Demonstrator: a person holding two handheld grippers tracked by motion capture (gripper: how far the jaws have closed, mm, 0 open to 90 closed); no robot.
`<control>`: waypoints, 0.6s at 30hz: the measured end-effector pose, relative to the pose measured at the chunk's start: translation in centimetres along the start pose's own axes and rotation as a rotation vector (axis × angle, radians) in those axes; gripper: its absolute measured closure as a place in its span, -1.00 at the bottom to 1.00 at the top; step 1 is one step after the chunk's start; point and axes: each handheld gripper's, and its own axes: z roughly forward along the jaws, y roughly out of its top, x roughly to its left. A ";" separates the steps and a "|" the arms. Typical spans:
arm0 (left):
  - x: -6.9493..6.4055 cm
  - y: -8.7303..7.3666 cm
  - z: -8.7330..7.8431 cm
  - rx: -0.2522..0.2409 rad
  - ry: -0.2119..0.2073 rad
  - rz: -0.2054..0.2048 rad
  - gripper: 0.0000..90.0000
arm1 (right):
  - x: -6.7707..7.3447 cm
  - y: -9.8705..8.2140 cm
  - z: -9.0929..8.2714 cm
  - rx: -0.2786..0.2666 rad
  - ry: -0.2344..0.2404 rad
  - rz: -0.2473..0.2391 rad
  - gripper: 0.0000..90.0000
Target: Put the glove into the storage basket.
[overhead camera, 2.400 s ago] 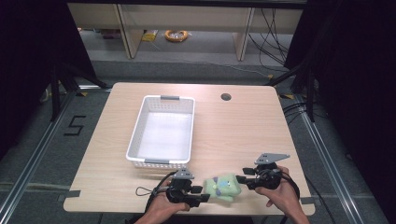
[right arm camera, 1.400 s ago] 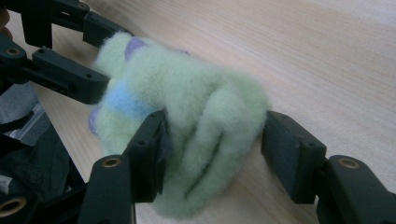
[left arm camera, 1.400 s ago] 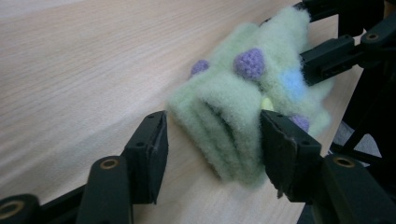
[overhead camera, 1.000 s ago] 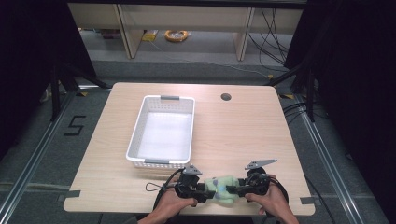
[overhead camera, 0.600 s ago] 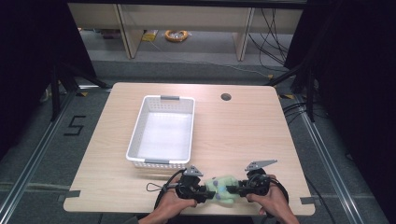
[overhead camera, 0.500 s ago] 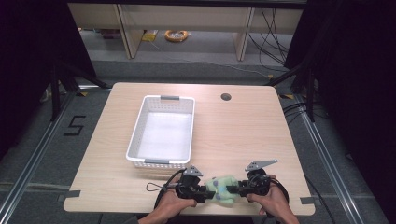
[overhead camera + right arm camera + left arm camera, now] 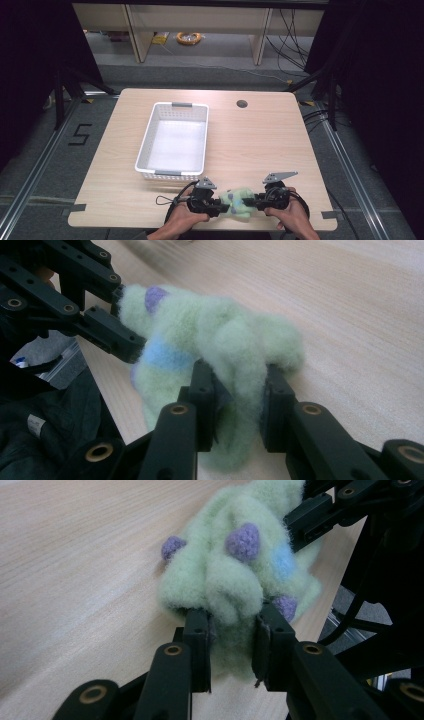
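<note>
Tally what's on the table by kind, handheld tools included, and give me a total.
Soft green toy with purple and blue spots: 1
White plastic basket: 1
Handheld tools: 2, the left tool and the right tool, each shut on the toy, their jaws having just been closing
Total: 4

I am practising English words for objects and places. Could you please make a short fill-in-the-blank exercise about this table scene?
1. Both grippers are closed on a fuzzy toy whose main colour is pale ____.
2. The white basket holds ____.
3. The toy lies at the table's ____ edge, by the person's hands.
4. The small bumps on the toy are ____.

Missing words: green; nothing; near; purple
</note>
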 end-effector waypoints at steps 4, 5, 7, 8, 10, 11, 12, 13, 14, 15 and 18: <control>-0.1 0.1 -0.2 0.001 -0.002 -0.001 0.59 | 0.1 0.1 -0.2 -0.009 -0.003 -0.010 0.66; 0.0 0.1 -0.2 0.004 -0.007 0.007 0.60 | 0.1 0.1 -0.3 -0.007 0.002 -0.010 0.67; -0.2 0.0 -0.2 -0.023 -0.002 -0.001 0.60 | 0.4 0.2 -0.5 -0.003 0.011 0.010 0.67; -0.2 0.1 -0.4 0.004 -0.017 0.001 0.60 | 0.3 0.2 -0.5 -0.017 0.014 -0.007 0.68; -0.4 0.1 -0.7 -0.007 -0.013 0.002 0.60 | 0.4 0.4 -0.6 -0.014 0.006 -0.026 0.68; -0.4 0.2 -0.9 -0.004 -0.030 0.006 0.60 | 0.5 0.5 -0.7 -0.015 0.016 -0.029 0.68; -0.5 0.2 -1.1 -0.010 -0.027 0.009 0.60 | 0.7 0.6 -0.8 -0.017 0.004 -0.028 0.68; -0.6 0.3 -1.3 -0.021 -0.034 0.010 0.60 | 1.0 0.6 -0.8 -0.012 0.012 -0.007 0.68; -0.6 0.3 -1.6 -0.016 -0.036 0.013 0.60 | 0.9 0.8 -0.9 -0.024 0.012 -0.026 0.68; -0.7 0.4 -1.8 -0.030 -0.029 0.014 0.60 | 1.1 0.9 -1.0 -0.020 0.024 -0.017 0.68; -0.8 0.8 -2.6 -0.043 -0.044 0.012 0.60 | 1.7 1.4 -1.4 -0.033 0.028 -0.017 0.68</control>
